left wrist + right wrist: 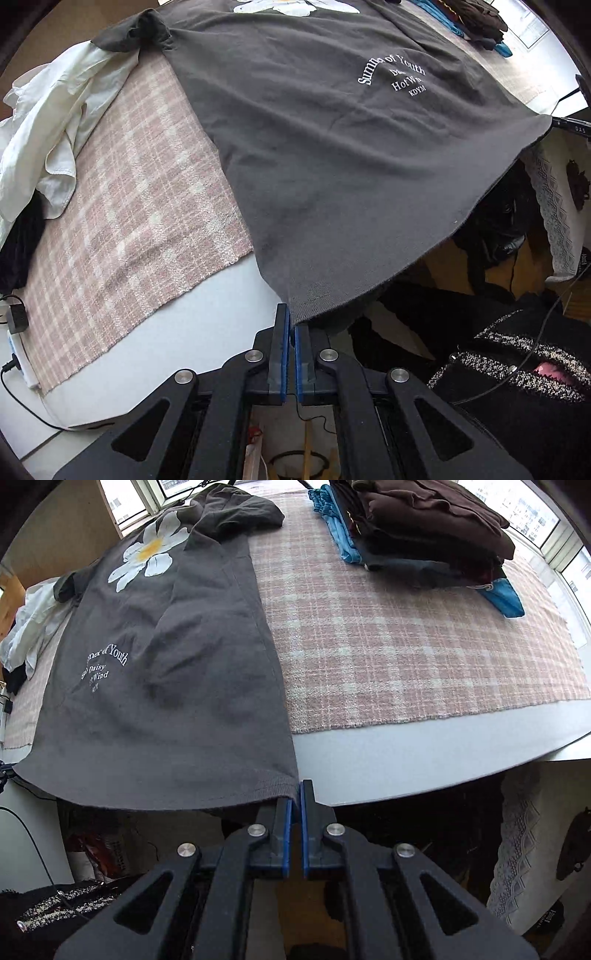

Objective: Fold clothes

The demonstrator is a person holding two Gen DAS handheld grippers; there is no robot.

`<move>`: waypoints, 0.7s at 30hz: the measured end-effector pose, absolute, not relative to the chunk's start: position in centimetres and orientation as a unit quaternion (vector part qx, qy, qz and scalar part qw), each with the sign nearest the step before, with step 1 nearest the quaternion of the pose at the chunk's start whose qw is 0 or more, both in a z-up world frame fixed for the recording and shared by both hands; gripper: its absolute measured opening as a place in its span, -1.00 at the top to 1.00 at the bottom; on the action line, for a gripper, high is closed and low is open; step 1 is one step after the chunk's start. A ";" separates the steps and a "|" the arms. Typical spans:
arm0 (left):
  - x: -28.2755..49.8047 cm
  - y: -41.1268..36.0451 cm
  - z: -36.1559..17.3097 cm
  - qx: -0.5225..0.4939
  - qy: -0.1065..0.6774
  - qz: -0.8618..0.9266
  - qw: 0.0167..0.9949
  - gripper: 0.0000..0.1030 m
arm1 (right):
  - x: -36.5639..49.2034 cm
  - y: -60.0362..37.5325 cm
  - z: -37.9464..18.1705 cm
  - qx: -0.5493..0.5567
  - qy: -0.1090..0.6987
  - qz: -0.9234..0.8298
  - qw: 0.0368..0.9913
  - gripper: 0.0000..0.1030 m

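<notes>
- Judging by the bed (pixel 424 753), the job was part done: a stack of folded clothes (pixel 424 535) sat on the pink checked blanket (pixel 406 646) at the far side, toward the windows.
- Lying spread across the near half of that blanket, the grey T-shirt (pixel 166 686) was not yet folded; its daisy print (pixel 147 555) faced up and both sleeves lay loose at the far end.
- Beyond the shirt's left edge, a crumpled white garment (pixel 48 136) and something dark beside it waited on the bed, so more pieces looked left to fold after this one.
- At the near edge of the bed, the shirt's hem hung a little past the mattress, stretched between the two grippers.
- The left gripper (pixel 291 328) had its blue pads pressed almost together on the hem's left corner; the cloth ran straight into the narrow slit between them.
- The right gripper (pixel 298 797) likewise pinched the hem's right corner, its pads closed on a thin edge of fabric.
- From where I stood, the shirt seemed flattened and squared on the bed, with the first fold, probably carrying the hem up toward the collar, not yet made.
</notes>
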State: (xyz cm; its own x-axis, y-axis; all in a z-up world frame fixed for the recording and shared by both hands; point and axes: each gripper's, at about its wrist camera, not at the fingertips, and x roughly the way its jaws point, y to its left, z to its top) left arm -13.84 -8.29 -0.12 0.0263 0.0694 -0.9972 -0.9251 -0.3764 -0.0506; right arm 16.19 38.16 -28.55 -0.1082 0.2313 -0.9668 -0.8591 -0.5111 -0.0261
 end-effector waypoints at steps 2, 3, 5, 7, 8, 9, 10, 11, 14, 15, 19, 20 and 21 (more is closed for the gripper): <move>-13.9 -8.4 -0.7 -0.575 0.369 0.600 0.415 0.96 | 15.8 38.4 -29.2 -0.547 0.278 0.680 0.401 0.93; -13.8 -8.5 -1.3 -0.583 0.366 0.595 0.416 0.95 | 15.6 38.5 -29.7 -0.553 0.276 0.677 0.400 0.93; -13.8 -8.6 -2.3 -0.590 0.359 0.594 0.412 0.87 | 15.2 38.7 -30.8 -0.567 0.276 0.668 0.395 0.93; -13.8 -8.7 -3.0 -0.596 0.351 0.596 0.408 0.86 | 14.9 39.0 -31.5 -0.574 0.278 0.664 0.391 0.93; -13.9 -8.8 -3.2 -0.597 0.344 0.599 0.407 0.86 | 14.8 39.2 -31.5 -0.576 0.278 0.663 0.389 0.93; -13.9 -8.8 -3.4 -0.599 0.338 0.602 0.406 0.86 | 14.7 39.3 -31.5 -0.577 0.279 0.664 0.386 0.93; -14.0 -8.8 -3.7 -0.600 0.334 0.603 0.405 0.86 | 14.6 39.5 -31.6 -0.578 0.279 0.664 0.384 0.93; -13.9 -8.8 -3.9 -0.601 0.334 0.603 0.404 0.85 | 14.4 39.7 -31.5 -0.580 0.277 0.664 0.383 0.93; -13.5 -8.8 -4.4 -0.604 0.336 0.604 0.398 0.71 | 13.8 40.2 -31.1 -0.586 0.268 0.664 0.378 0.93; -13.2 -8.9 -4.4 -0.603 0.338 0.604 0.397 0.68 | 13.6 40.2 -31.0 -0.587 0.265 0.666 0.376 0.92; -12.3 -9.3 -4.2 -0.602 0.327 0.613 0.393 0.67 | 13.5 40.0 -31.0 -0.589 0.265 0.671 0.364 0.92; -12.2 -9.4 -4.1 -0.604 0.321 0.616 0.391 0.71 | 13.6 39.9 -31.2 -0.589 0.269 0.671 0.361 0.92; -12.1 -9.4 -4.1 -0.606 0.316 0.618 0.389 0.79 | 13.7 39.8 -31.5 -0.590 0.273 0.671 0.358 0.92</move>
